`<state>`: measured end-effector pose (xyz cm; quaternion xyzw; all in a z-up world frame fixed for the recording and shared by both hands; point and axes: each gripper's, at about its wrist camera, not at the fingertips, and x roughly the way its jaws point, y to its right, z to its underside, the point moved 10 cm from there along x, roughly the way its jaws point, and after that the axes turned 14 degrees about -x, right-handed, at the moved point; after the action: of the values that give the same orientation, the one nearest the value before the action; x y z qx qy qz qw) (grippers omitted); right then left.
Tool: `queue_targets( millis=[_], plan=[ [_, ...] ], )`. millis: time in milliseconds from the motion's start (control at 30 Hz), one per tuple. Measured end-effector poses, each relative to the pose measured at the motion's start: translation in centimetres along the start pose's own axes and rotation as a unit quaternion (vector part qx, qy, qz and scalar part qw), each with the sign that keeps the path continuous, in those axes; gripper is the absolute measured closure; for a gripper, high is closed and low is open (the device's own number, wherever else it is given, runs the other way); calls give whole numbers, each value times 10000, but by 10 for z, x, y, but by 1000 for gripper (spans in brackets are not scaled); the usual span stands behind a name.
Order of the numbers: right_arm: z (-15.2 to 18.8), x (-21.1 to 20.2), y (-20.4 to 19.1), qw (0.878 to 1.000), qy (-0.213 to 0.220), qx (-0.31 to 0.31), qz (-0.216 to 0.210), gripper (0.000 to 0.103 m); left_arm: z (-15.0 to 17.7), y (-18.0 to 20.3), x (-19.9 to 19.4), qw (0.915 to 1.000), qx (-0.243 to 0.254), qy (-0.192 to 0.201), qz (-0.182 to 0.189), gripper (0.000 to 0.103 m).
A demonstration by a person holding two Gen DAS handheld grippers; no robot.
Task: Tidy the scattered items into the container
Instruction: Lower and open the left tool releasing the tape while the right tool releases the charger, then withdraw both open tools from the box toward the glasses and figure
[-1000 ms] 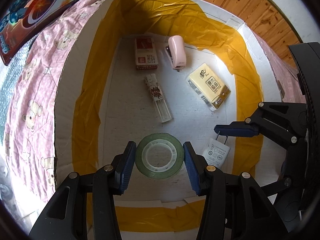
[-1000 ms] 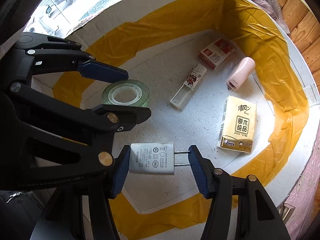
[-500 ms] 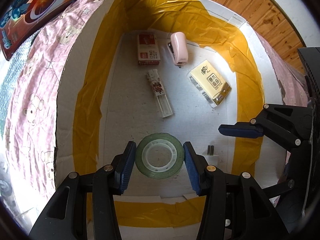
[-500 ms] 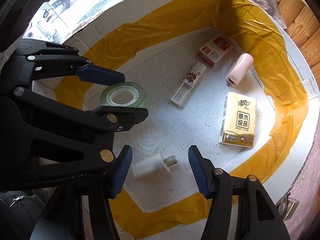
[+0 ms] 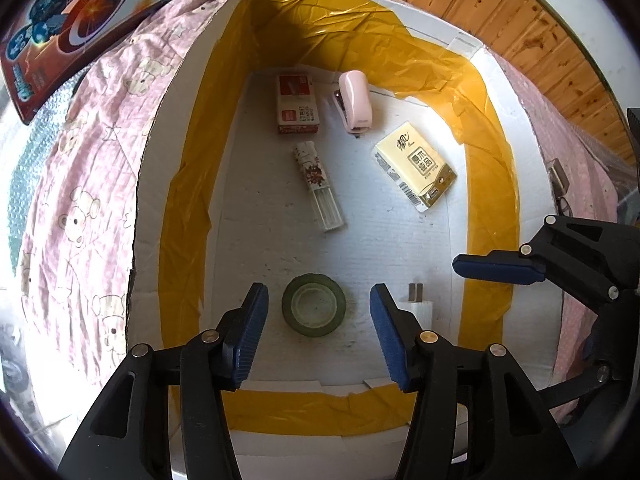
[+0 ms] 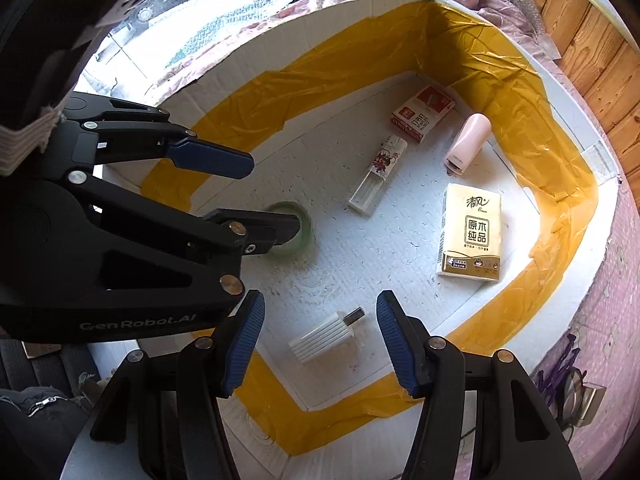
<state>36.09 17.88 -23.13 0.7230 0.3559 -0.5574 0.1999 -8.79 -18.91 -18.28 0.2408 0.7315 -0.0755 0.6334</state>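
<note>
The container is a white box [image 5: 176, 92] lined with yellow tape, also in the right wrist view [image 6: 248, 56]. A green tape roll [image 5: 314, 310] lies flat on its floor below my open, empty left gripper [image 5: 316, 336]; it is partly hidden behind the left gripper in the right wrist view [image 6: 298, 236]. A white charger plug [image 6: 324, 336] lies on the floor below my open, empty right gripper [image 6: 320, 344]; in the left wrist view it [image 5: 420, 306] is partly hidden by a finger.
On the box floor lie a red-and-white card box [image 5: 298, 104], a pink stapler [image 5: 355, 100], a patterned slim case [image 5: 318, 184] and a yellow tissue pack [image 5: 416, 164]. Pink bedding [image 5: 80, 168] surrounds the box; a wooden wall [image 5: 500, 8] stands behind.
My right gripper opened and the charger plug dropped to the box floor. My left gripper then opened and the tape roll fell to the floor. Both grippers have risen.
</note>
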Motion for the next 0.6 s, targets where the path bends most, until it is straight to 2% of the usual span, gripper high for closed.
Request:
queue_targets(
  millis=[133,267,467,600],
  plan=[
    [-2,-8,-6,9999,130,48,-10,43,1,1,-8,10000,-29,83,-41,46],
    [-4,-16,-13,9989,438,144,-38,43,0,-1,-21,9996,-93,252,-77,46],
    [0,-39,-13,9940,1028,376,83,43,0,-4,-44,9977,-323,587,130,46],
    [2,-58,-16,9864,1530,522,282,43,3,4,-64,9941,-281,1013,285,46]
  ],
)
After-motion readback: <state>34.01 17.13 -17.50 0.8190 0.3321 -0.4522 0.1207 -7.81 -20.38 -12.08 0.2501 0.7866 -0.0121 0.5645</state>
